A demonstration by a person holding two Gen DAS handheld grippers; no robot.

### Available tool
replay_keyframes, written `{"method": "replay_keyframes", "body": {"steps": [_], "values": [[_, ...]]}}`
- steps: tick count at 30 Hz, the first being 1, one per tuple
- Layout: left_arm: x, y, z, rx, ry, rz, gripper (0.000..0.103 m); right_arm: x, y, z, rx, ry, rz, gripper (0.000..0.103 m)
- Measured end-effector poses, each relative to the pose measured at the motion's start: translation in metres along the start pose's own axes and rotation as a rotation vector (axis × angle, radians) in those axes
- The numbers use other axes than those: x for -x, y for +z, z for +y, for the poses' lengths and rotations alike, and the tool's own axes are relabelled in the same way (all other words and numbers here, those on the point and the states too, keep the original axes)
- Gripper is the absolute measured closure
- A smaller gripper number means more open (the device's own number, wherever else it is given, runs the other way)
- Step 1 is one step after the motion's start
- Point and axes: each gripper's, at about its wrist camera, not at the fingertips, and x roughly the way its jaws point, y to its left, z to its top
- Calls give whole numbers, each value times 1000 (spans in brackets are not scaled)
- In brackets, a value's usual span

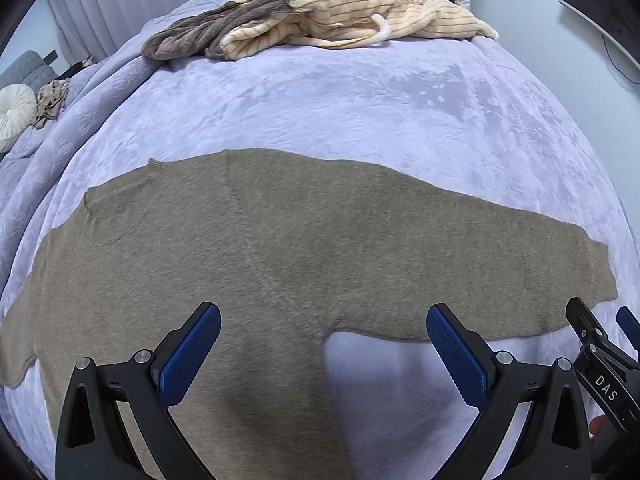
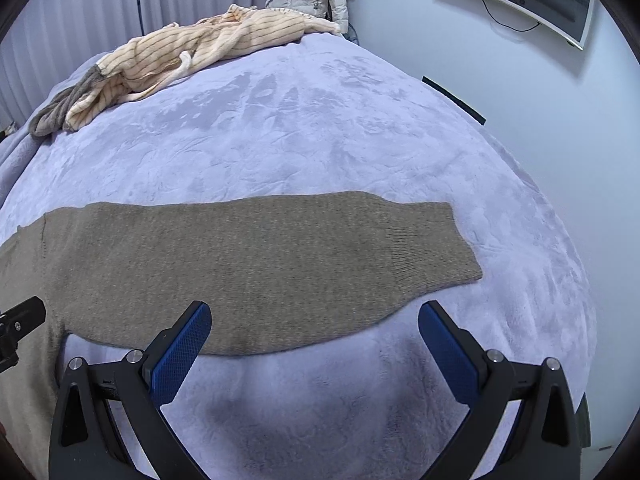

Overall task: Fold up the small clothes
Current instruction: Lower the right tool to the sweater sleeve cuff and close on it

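On the lavender plush blanket, from the left wrist, we are seeing one tan knit sweater lying flat, its sleeves stretching crosswise left to right, body running toward us. Beyond the sweater, two crumpled garments are sitting: one striped cream, one grey. Our left gripper is hovering wide open over it. From the right wrist, one sleeve is pointing right, ribbed cuff outermost; our right gripper is gaping empty just before it.

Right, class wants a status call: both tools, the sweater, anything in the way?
Left tool open, empty, over sweater body. Right tool open, empty, near sleeve. Brown sweater flat on blanket, unfolded. Striped garment heaped at far edge, clear of work.
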Motion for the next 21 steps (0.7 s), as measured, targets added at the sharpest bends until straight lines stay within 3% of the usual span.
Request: {"method": "replay_keyframes", "body": {"steps": [16, 18, 21], "values": [[-17, 7, -62, -70, -28, 17, 0, -31, -4, -71, -91, -28, 41, 0], [-20, 7, -67, -78, -30, 19, 0, -40, -7, -83, -121, -1, 60, 0], [-27, 7, -71, -82, -31, 31, 0, -51, -6, -95, -165, 150, 55, 0]]}}
